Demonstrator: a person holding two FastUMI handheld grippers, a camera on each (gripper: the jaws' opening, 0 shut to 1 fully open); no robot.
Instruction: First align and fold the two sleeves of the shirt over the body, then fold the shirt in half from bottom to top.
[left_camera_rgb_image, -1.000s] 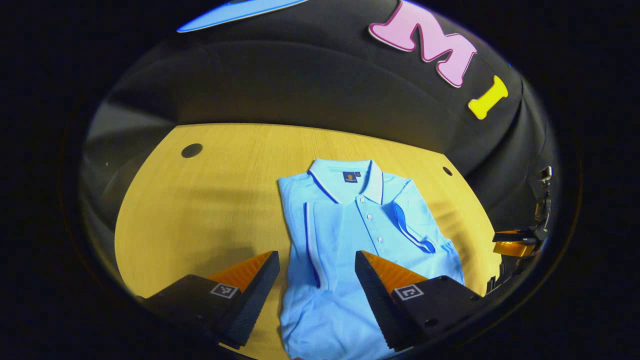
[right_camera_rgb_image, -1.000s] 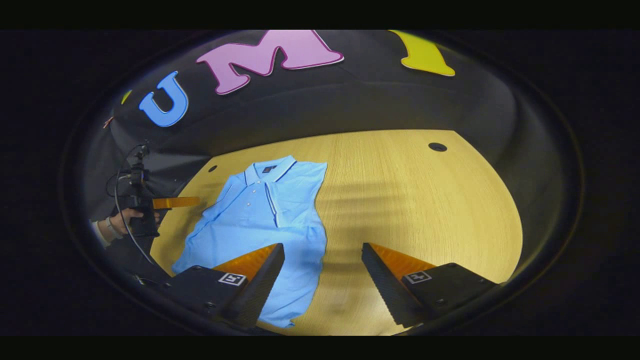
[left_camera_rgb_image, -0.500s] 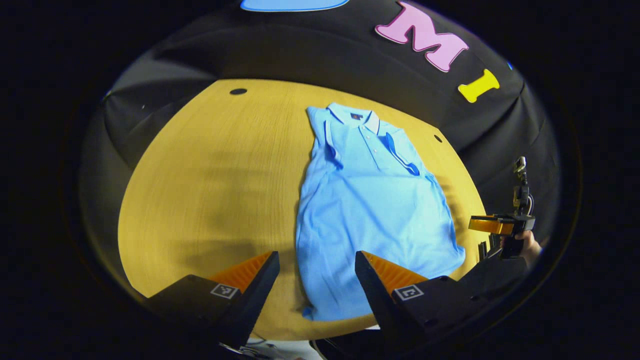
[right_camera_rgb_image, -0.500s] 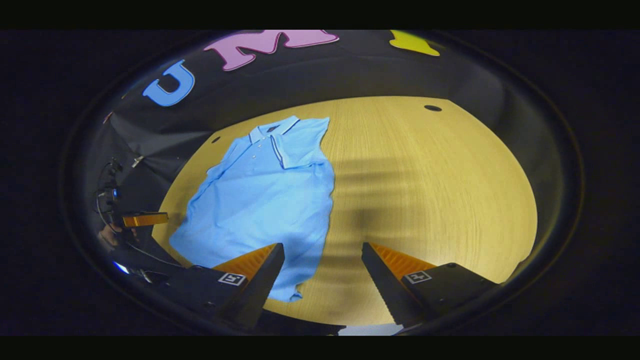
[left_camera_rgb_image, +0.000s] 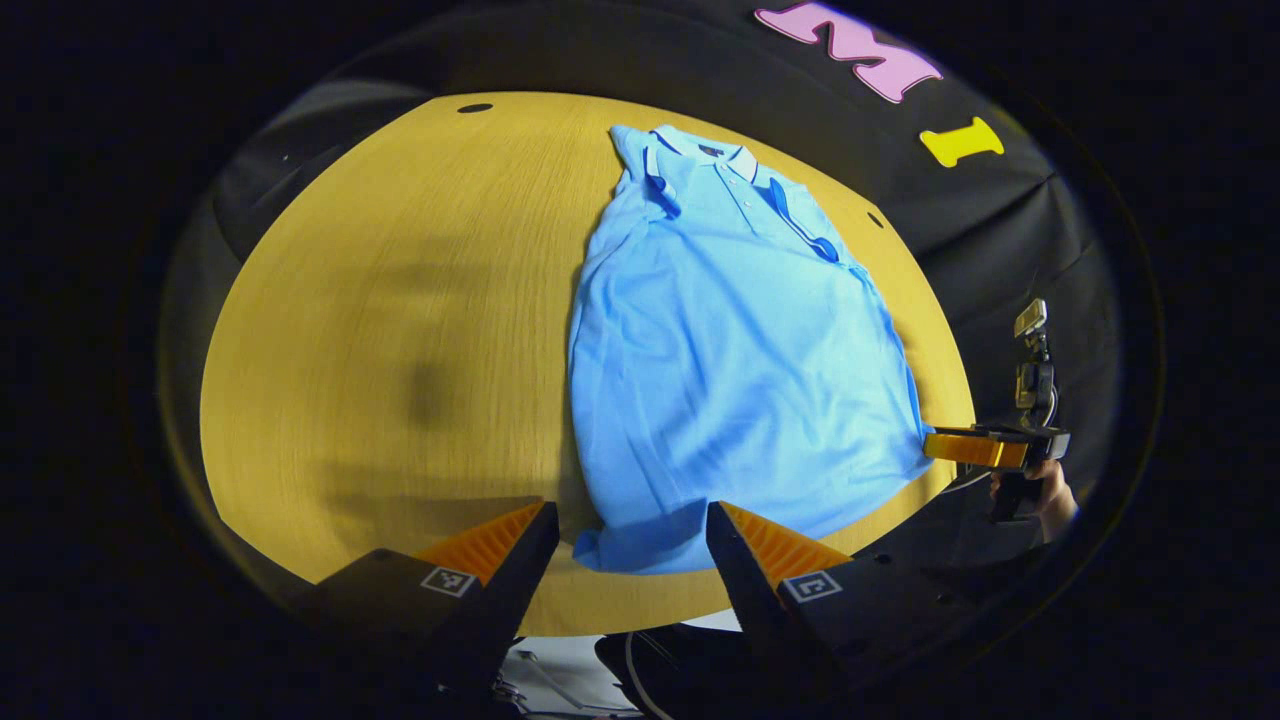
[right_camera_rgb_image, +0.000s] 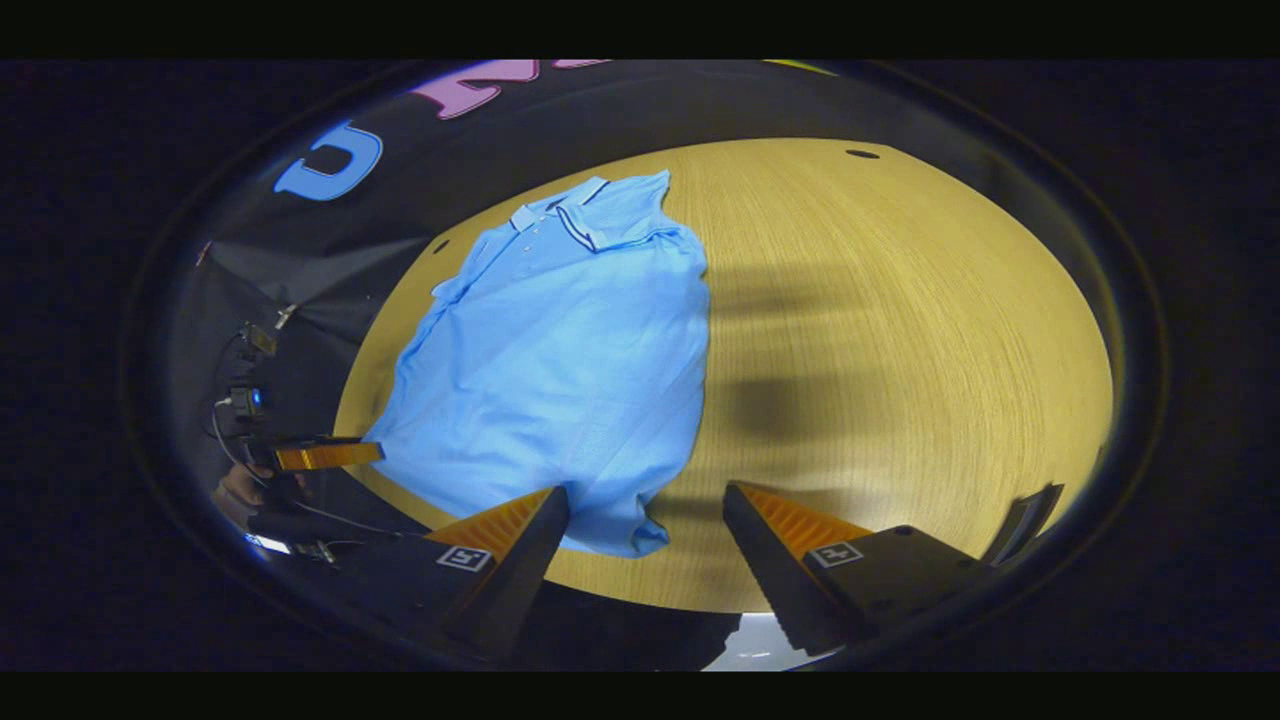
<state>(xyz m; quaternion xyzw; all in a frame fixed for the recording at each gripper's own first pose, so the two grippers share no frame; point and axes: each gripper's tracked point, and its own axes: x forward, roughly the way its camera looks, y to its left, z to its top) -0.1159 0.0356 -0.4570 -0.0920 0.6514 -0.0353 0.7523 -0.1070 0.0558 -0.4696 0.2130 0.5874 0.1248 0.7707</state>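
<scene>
Fingers of the left gripper (left_camera_rgb_image: 625, 550) stand spread wide with nothing between them, poised above the near table edge at the polo shirt's (left_camera_rgb_image: 730, 350) bottom left corner, which curls up a little there. Beside it, the right gripper (right_camera_rgb_image: 645, 535) is likewise spread and empty, hanging over the hem's other corner; in the left gripper view it shows off to the side with a hand (left_camera_rgb_image: 1050, 495) on its handle. Both seem held back from the cloth and level with the hem, most likely to line up for pinching the two bottom corners. On the wooden table (left_camera_rgb_image: 400, 300) the light blue polo shirt lies flat and face up, hem toward the near edge, collar (left_camera_rgb_image: 715, 155) toward the far wall. Both short sleeves (right_camera_rgb_image: 625, 225) lie folded in over the chest, their dark-trimmed cuffs near the button placket, so the sleeve step looks done and the bottom-to-top fold looks not yet begun. Farther back, small dark holes (right_camera_rgb_image: 862, 154) sit in the tabletop before the black cloth wall (left_camera_rgb_image: 600, 50).
</scene>
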